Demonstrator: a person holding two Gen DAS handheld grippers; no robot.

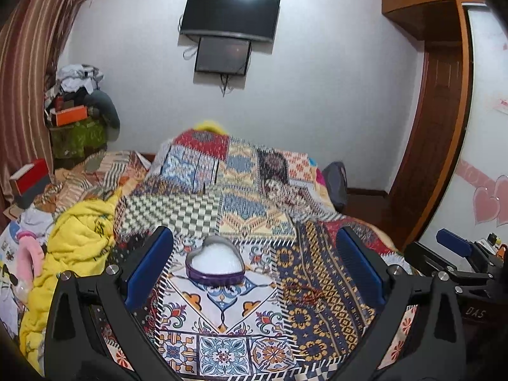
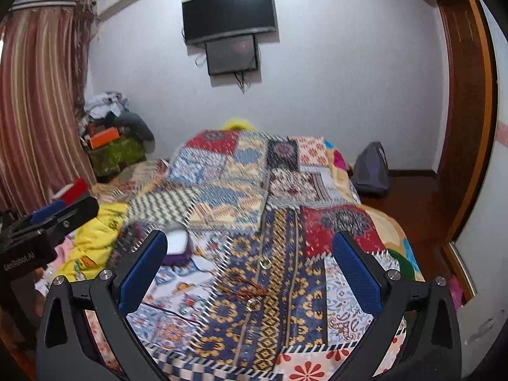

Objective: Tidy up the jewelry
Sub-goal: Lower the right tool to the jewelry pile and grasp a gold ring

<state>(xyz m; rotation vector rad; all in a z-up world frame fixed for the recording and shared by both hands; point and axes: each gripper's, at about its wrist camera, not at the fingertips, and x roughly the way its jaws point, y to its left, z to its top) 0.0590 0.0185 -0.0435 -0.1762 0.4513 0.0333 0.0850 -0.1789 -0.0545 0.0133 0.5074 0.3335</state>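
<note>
I hold both the left gripper [image 1: 254, 266] and right gripper [image 2: 249, 270] with jaws wide open and empty above the bed [image 2: 346, 231], so I judge the next move is lowering onto a ring [image 2: 253, 304] near the heart-shaped box [image 1: 215, 265].

We see a matt printed cloth quilt [image 1: 254, 317] over the bed, and on it, at lower centre of the left view, a heart-shaped box [image 1: 215, 266] with a shiny metal rim, glossy purple wall and white lining. The left hand-held gripper [image 1: 254, 273] has matt black plastic arms, ribbed blue pads [image 1: 149, 270] and bright metal screws; at the right edge a glossy brown wooden door frame [image 1: 444, 127] stands.
</note>
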